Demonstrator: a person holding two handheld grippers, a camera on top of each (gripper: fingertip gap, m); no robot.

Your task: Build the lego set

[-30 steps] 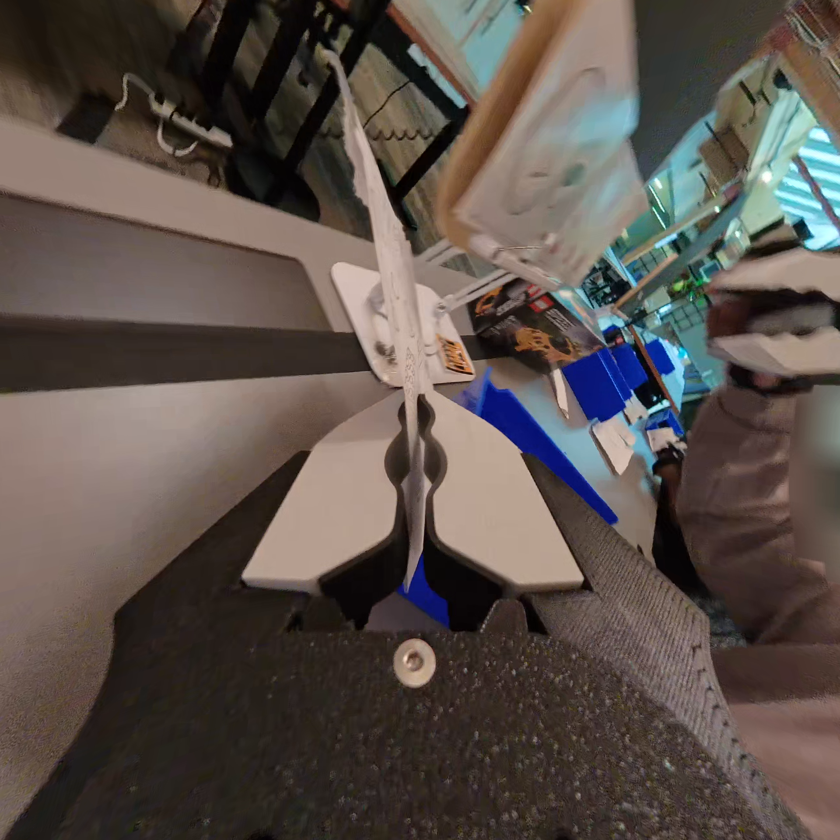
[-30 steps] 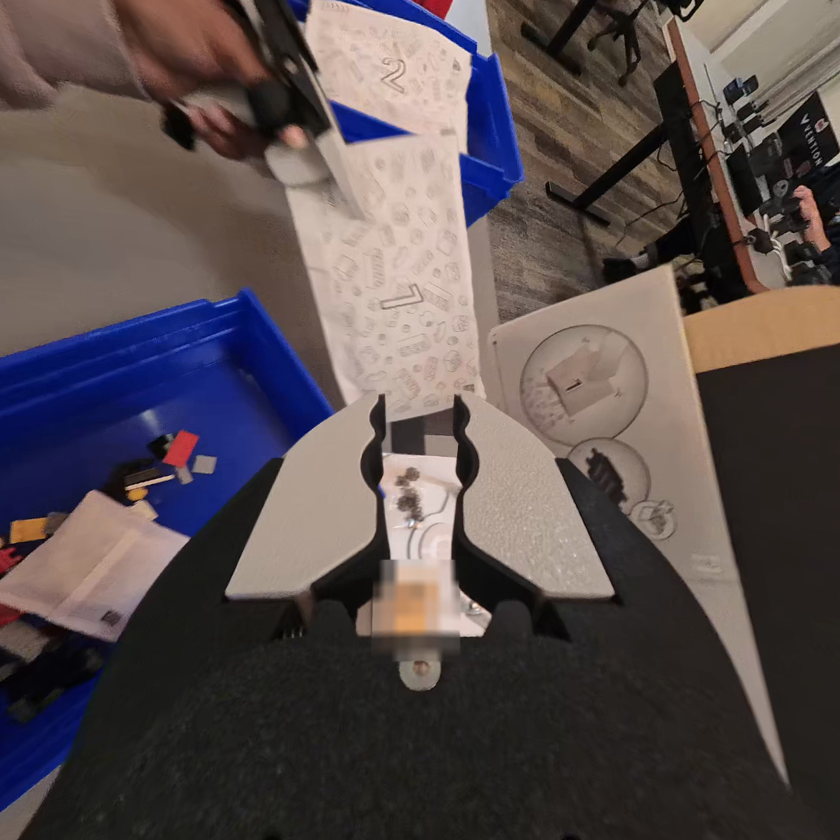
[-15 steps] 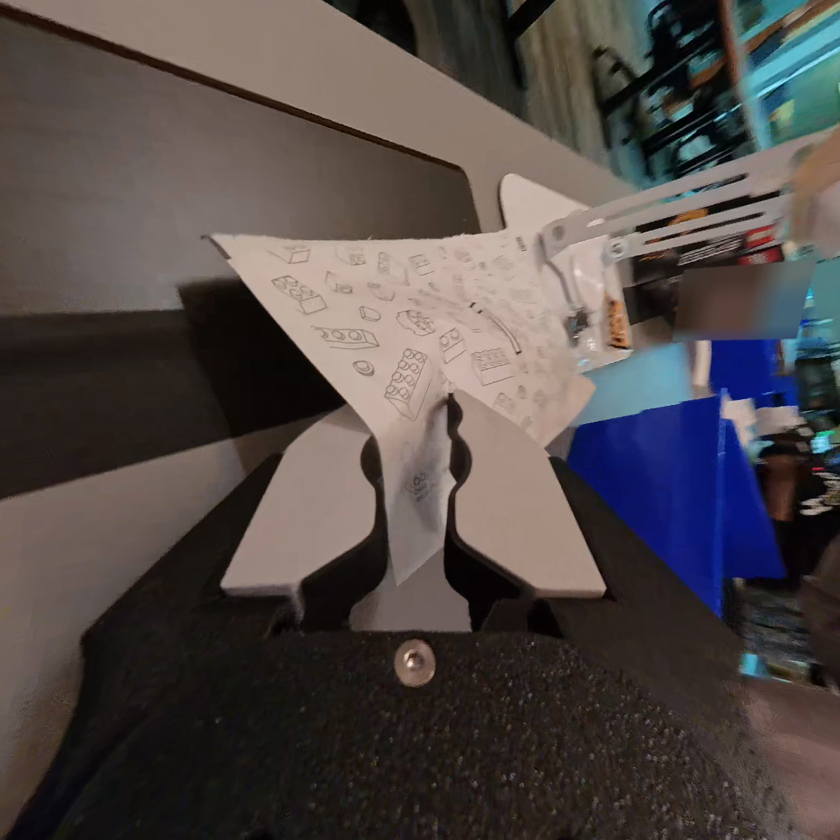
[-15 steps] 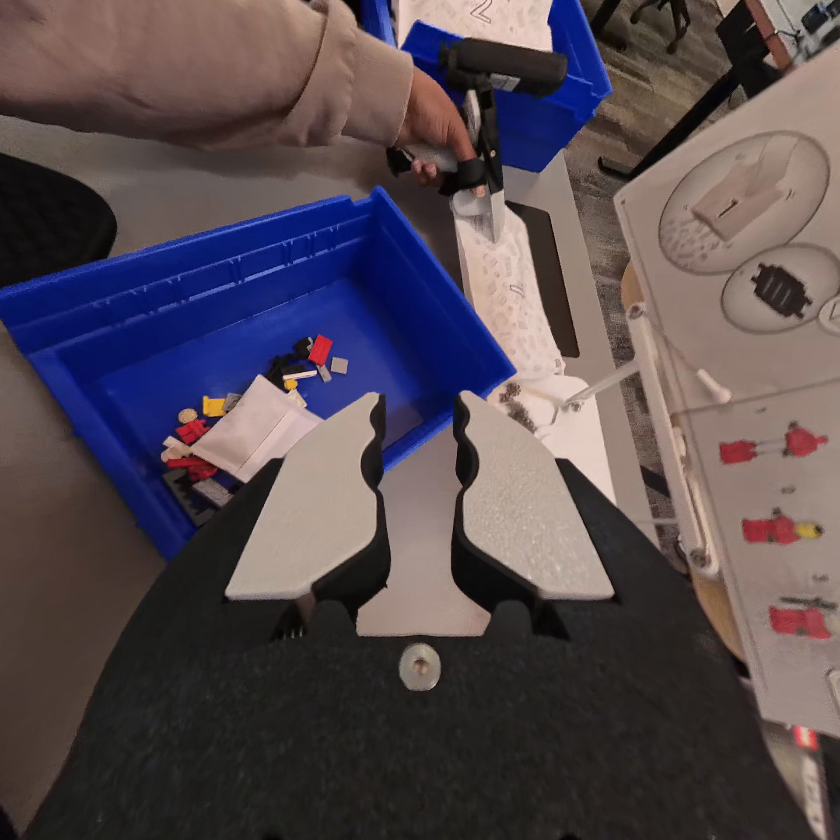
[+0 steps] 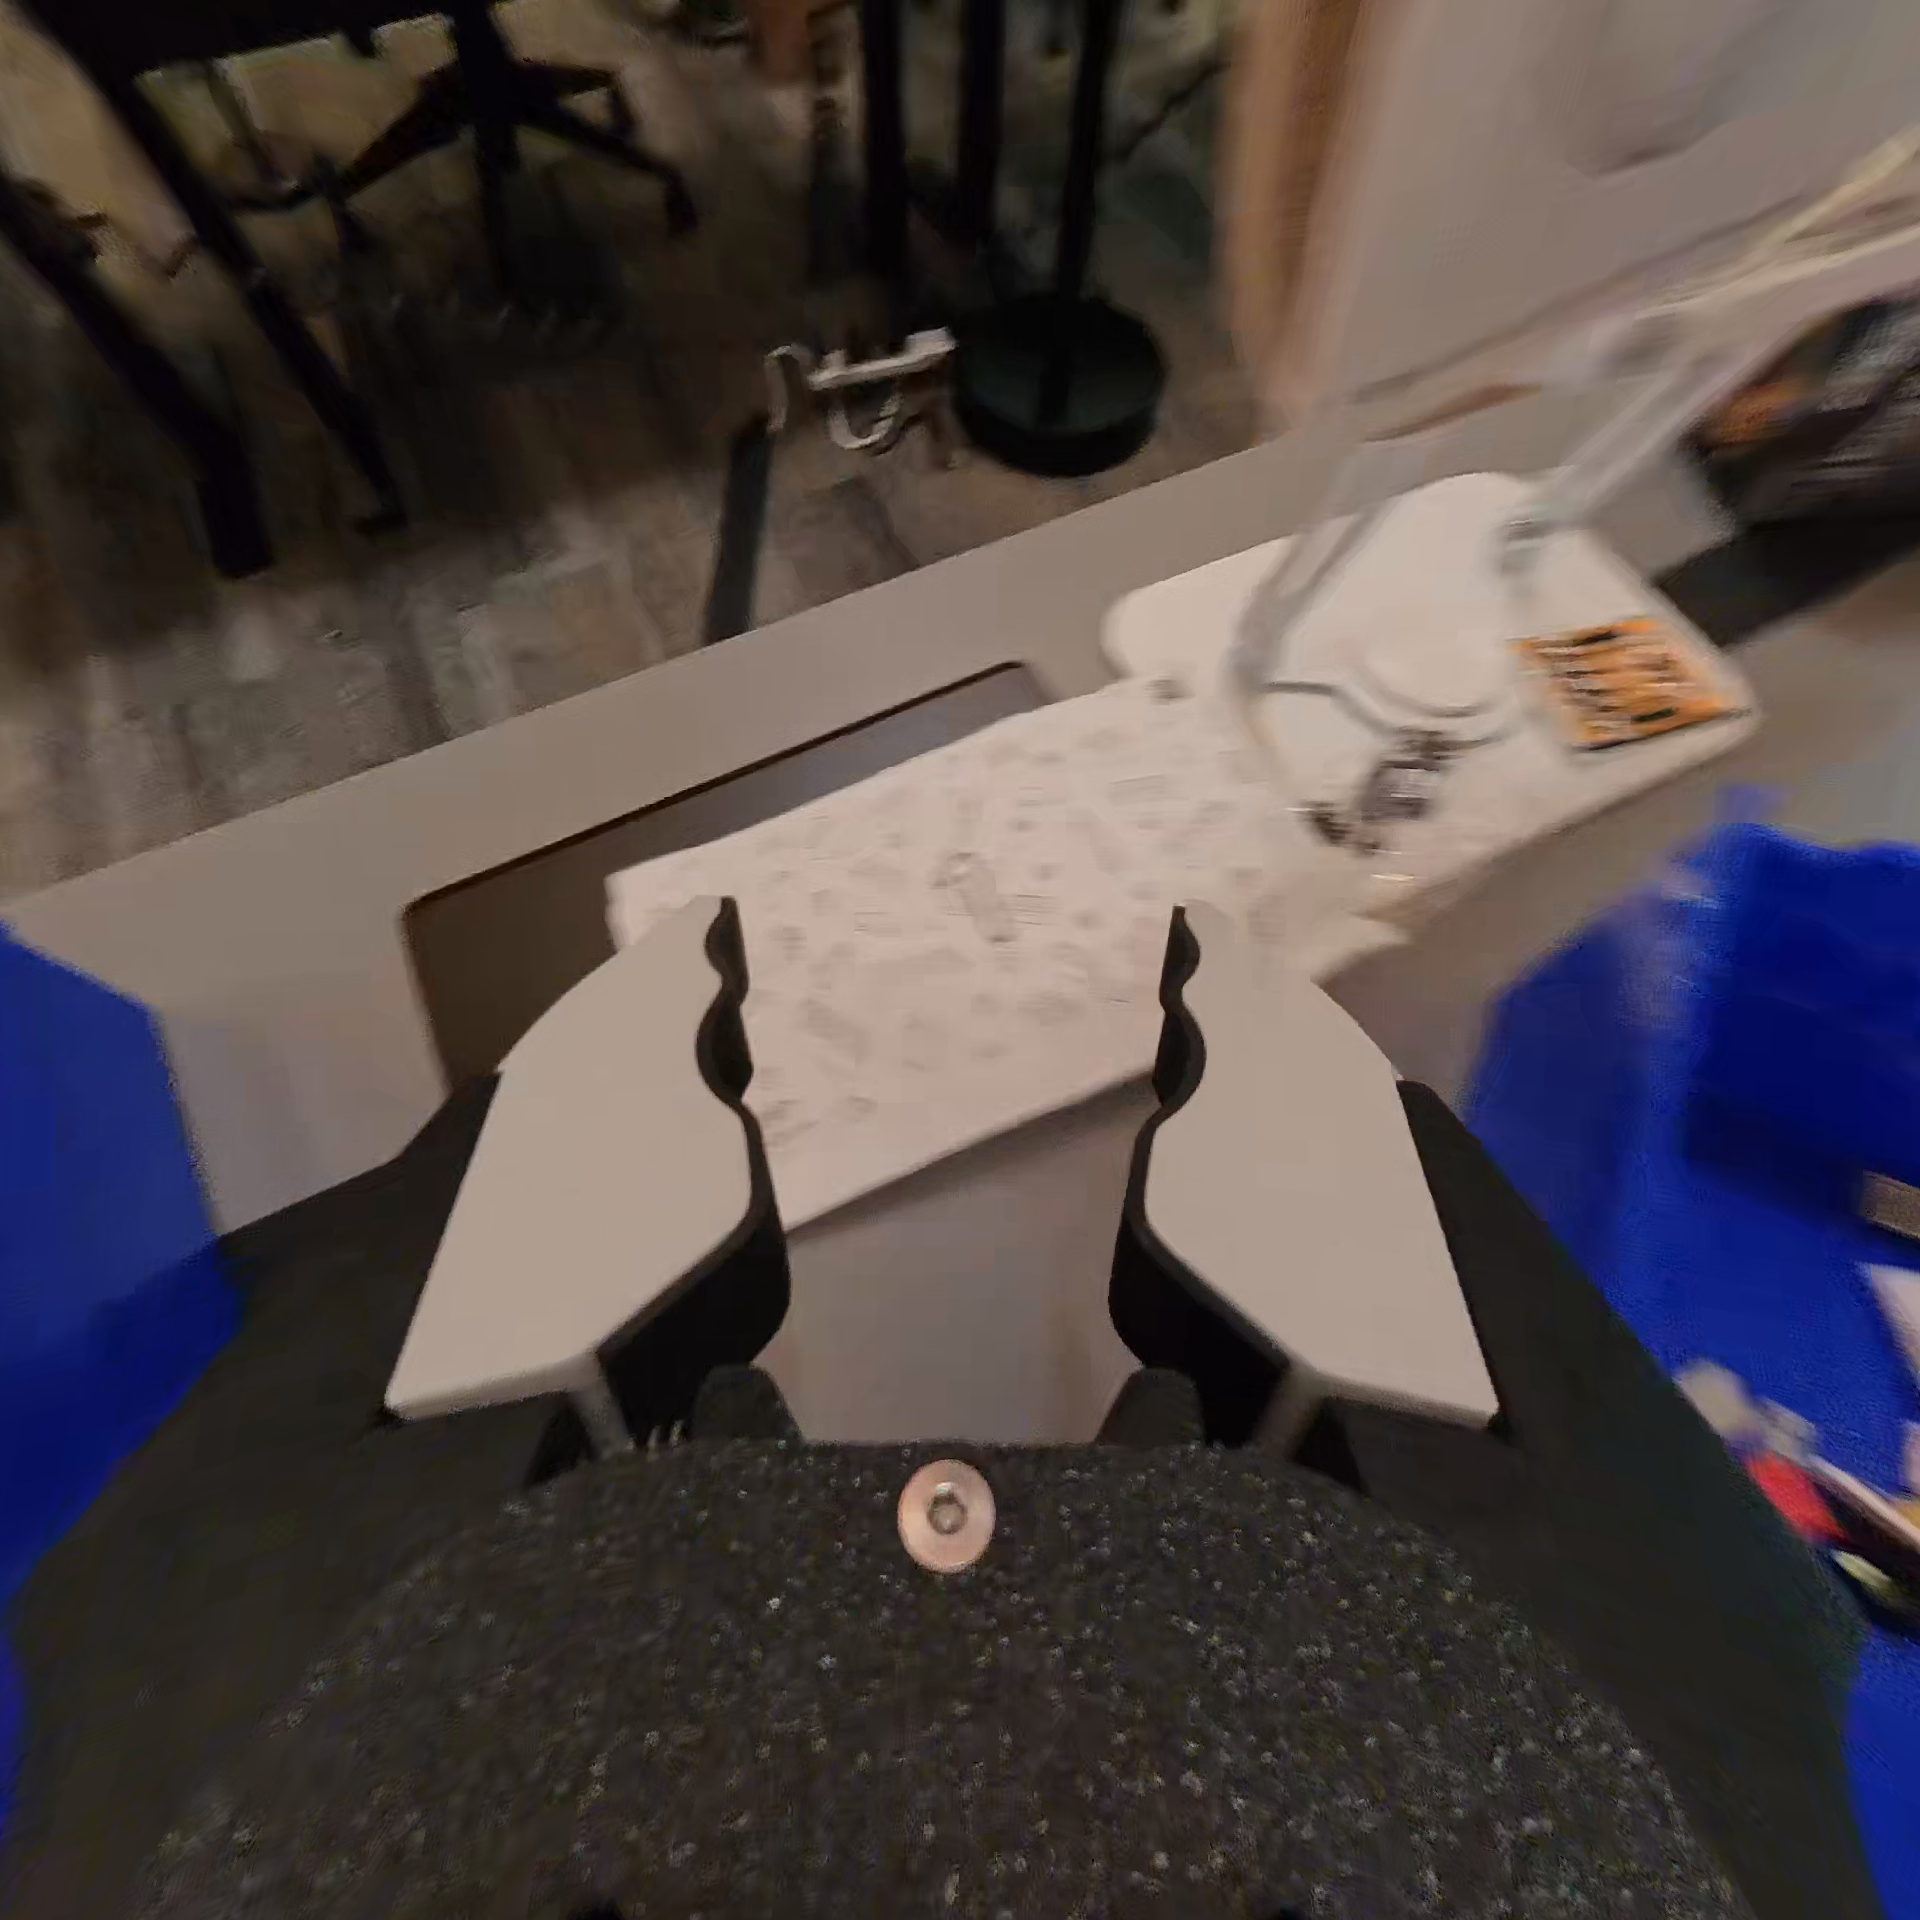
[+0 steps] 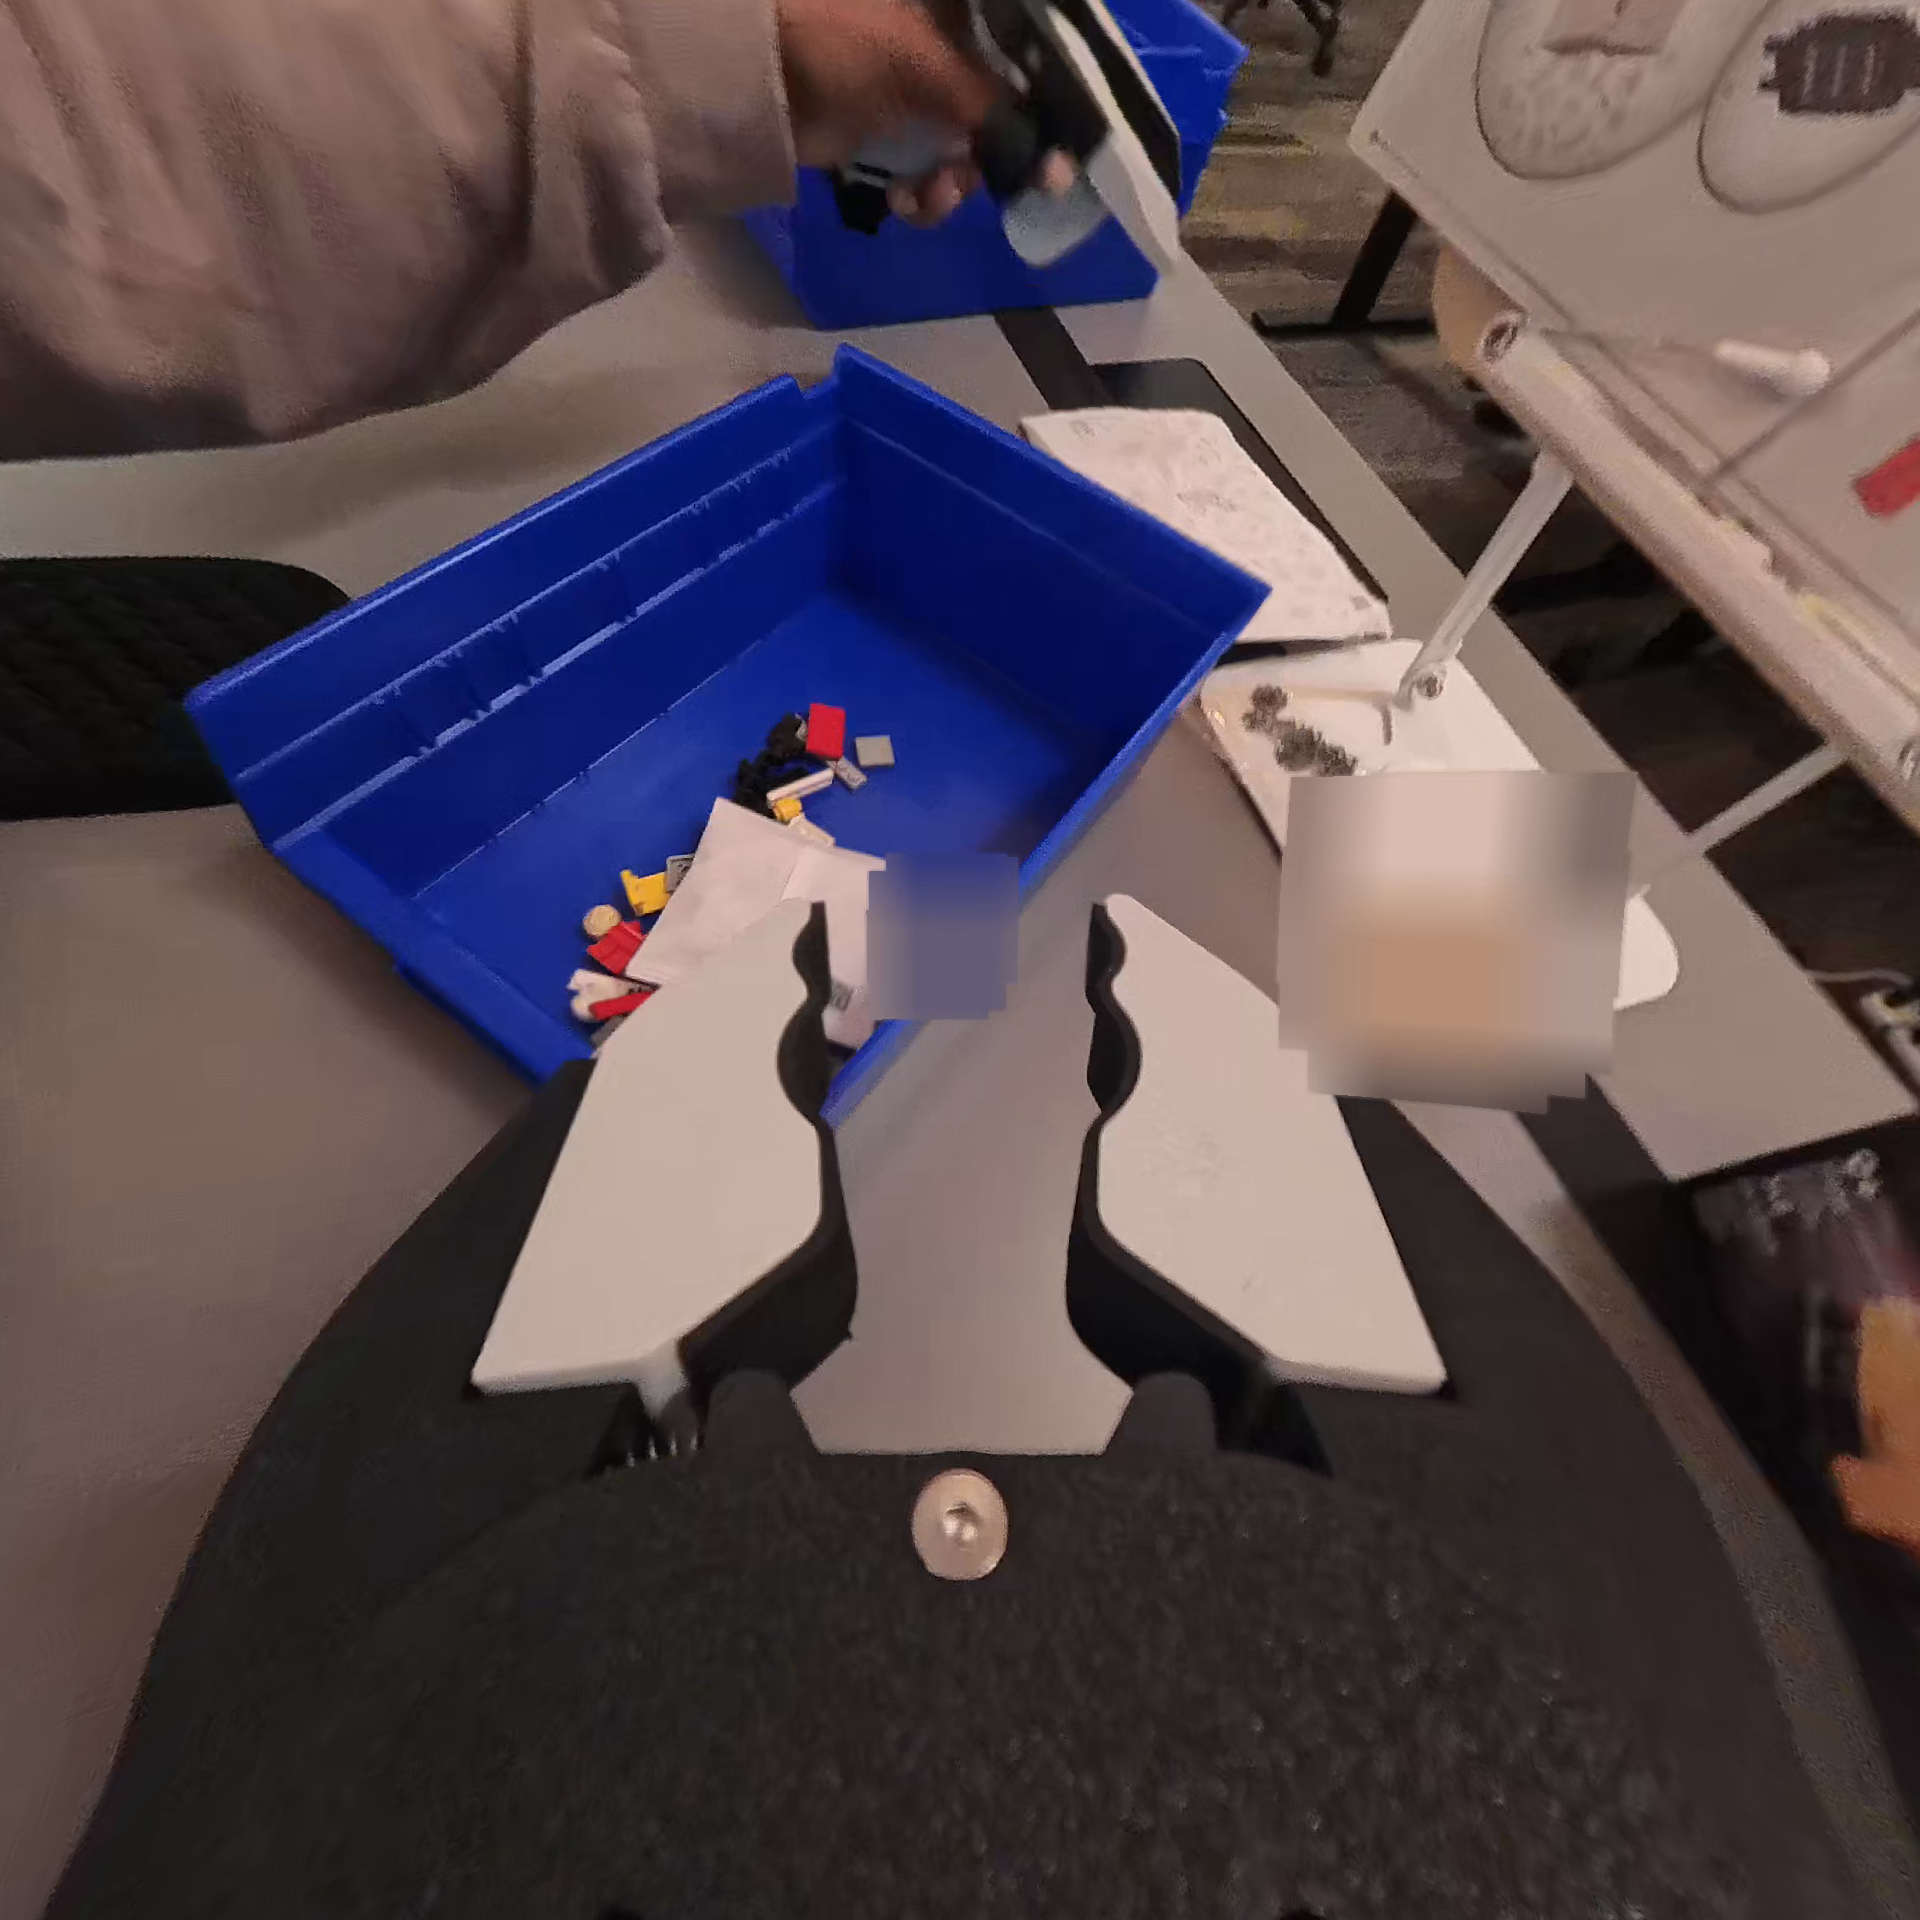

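So my left gripper (image 5: 951, 914) is spread wide with nothing in it, and the printed paper bag (image 5: 935, 966) lies flat on the grey table (image 5: 281, 977) just past my fingertips, mid-frame. Half a second ago that bag was pinched between those fingers. My right gripper (image 6: 951, 914) is parted and empty too, wider than before, low over the blue bin (image 6: 499, 665) of loose lego pieces (image 6: 800, 769).
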